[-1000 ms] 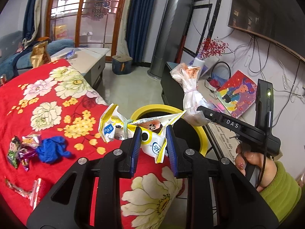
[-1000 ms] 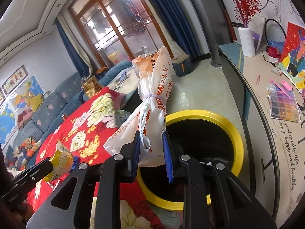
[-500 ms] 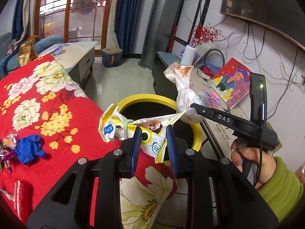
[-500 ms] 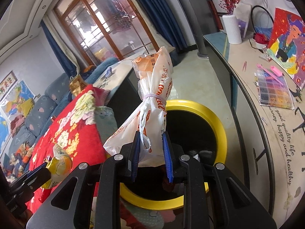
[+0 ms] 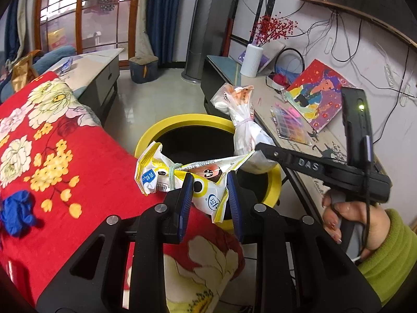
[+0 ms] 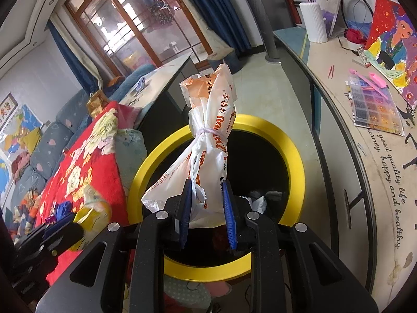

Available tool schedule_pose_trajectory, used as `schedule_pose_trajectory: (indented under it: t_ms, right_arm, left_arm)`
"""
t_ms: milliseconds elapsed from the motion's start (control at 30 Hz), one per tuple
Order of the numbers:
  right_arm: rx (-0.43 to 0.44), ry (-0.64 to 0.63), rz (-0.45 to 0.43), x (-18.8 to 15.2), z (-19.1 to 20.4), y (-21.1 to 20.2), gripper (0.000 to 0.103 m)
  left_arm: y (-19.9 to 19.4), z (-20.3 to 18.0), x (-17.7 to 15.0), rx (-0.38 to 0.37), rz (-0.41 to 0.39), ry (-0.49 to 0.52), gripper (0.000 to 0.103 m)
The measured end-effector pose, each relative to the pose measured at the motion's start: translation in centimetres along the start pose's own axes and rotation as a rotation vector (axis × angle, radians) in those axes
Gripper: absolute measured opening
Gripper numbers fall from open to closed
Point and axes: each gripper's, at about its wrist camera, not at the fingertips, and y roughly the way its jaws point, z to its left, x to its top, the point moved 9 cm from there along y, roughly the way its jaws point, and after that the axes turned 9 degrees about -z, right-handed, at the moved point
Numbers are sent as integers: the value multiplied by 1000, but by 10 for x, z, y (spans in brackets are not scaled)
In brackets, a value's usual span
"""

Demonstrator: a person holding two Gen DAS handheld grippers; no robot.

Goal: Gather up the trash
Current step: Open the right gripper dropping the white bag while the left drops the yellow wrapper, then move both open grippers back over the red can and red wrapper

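Note:
My left gripper is shut on a crumpled yellow and white snack wrapper, held at the near rim of the yellow-rimmed trash bin. My right gripper is shut on a white and orange plastic bag tied with a rubber band, held upright over the bin's opening. The right gripper and its bag also show in the left wrist view, above the bin's right side. The left gripper and its wrapper show blurred at lower left in the right wrist view.
A red floral blanket lies left of the bin with a blue glove on it. A long desk with a bead box, painting and white vase runs along the right. Some trash lies inside the bin.
Both grippers have moved toward the bin with their loads still held. The bin now looks larger and more directly under the right gripper's bag.

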Motion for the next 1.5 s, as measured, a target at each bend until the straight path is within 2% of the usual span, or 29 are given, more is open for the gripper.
schedule_pose_trajectory:
  t_ms: [133,233,267,300,367,400,467,533,600,1000,1267,1500]
  right_arm:
    - [9,-8,30,-4,0,4,26]
    - [-10,-2,38,-5,-4,5,35]
    - [-14,2,37,-5,-5,6,38]
    - [-18,7,31,-4,-6,5,46]
    - [-28,2,17,-2,-7,2,49]
    - [-34,-4,9,0,-7,1,51]
    - [-42,-2,-11,3,-7,-3,56]
    - [-48,-6,-24,6,-6,-6,58]
    - [-55,-12,-34,9,-5,-8,59]
    - [-45,-73,-74,18,22,-20,63]
    - [-19,-137,-95,19,56,-29,64]
    - [6,-207,-107,16,88,-36,72]
  left_arm:
    - [10,4,2,4,7,2,21]
    - [17,6,4,3,21,-8,28]
    - [18,7,4,7,27,-10,38]
    - [18,8,5,17,22,-12,54]
    - [15,10,6,25,9,-21,66]
    - [14,11,6,25,10,-30,67]
    - [13,14,5,35,15,-45,78]
    - [10,17,6,40,9,-55,81]
    - [6,18,7,46,5,-58,89]
    - [-24,28,14,95,-56,-69,91]
    - [-50,46,14,144,-103,-81,91]
    - [-72,63,13,181,-137,-107,91]
